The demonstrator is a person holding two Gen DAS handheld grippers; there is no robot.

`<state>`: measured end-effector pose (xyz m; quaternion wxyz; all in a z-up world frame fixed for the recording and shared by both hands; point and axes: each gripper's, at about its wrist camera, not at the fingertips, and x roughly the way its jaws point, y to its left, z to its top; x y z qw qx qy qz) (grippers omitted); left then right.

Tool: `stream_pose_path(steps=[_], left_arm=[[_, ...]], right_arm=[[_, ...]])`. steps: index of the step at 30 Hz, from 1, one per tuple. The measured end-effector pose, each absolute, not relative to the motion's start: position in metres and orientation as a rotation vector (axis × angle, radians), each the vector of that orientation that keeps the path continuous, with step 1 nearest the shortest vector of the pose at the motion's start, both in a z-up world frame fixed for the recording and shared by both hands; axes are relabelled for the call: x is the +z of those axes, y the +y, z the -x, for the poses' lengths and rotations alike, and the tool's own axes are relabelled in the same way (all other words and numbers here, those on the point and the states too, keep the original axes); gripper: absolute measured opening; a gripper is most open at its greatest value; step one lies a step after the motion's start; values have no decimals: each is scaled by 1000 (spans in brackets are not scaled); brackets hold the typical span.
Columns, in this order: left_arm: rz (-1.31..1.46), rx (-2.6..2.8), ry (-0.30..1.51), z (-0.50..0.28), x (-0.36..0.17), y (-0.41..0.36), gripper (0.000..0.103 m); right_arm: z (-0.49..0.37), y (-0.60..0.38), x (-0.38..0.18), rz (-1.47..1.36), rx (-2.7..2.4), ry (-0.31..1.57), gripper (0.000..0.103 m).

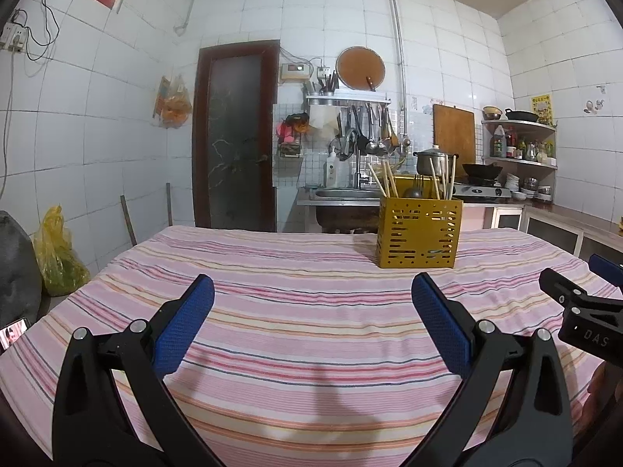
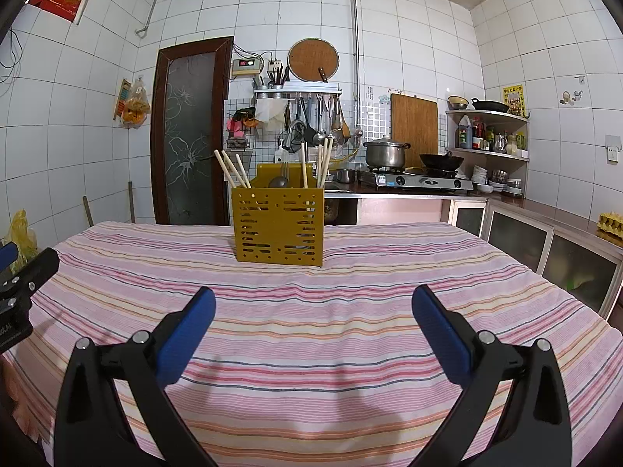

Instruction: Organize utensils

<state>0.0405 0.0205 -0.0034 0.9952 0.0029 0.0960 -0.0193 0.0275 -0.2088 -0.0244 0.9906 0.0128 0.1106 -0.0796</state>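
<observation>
A yellow perforated utensil holder (image 1: 419, 232) stands upright on the striped tablecloth (image 1: 296, 311), far and right of centre in the left wrist view. It holds several wooden chopsticks (image 1: 383, 181) and a dark metal ladle or spoon (image 1: 413, 192). In the right wrist view the holder (image 2: 278, 225) stands ahead, a little left of centre, with chopsticks (image 2: 233, 171) and the spoon (image 2: 278, 182) sticking out. My left gripper (image 1: 313, 295) is open and empty above the cloth. My right gripper (image 2: 314, 303) is open and empty above the cloth. The right gripper also shows at the right edge of the left wrist view (image 1: 584, 303).
The table (image 2: 506, 272) is covered by a pink striped cloth. Behind it are a sink (image 1: 342, 193), a stove with a pot (image 2: 385, 153) and a wok (image 2: 442, 161), hanging utensils, and low cabinets (image 2: 545, 245) on the right. A yellow bag (image 1: 58, 257) sits at the left.
</observation>
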Motion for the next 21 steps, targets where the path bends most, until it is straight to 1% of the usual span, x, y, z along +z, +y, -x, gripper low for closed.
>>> stream_pose_path(steps=[21], left_arm=[[6,-37,196,-42,-3,24,98]], right_arm=[[-27,-209,-24,-25,-159,222,99]])
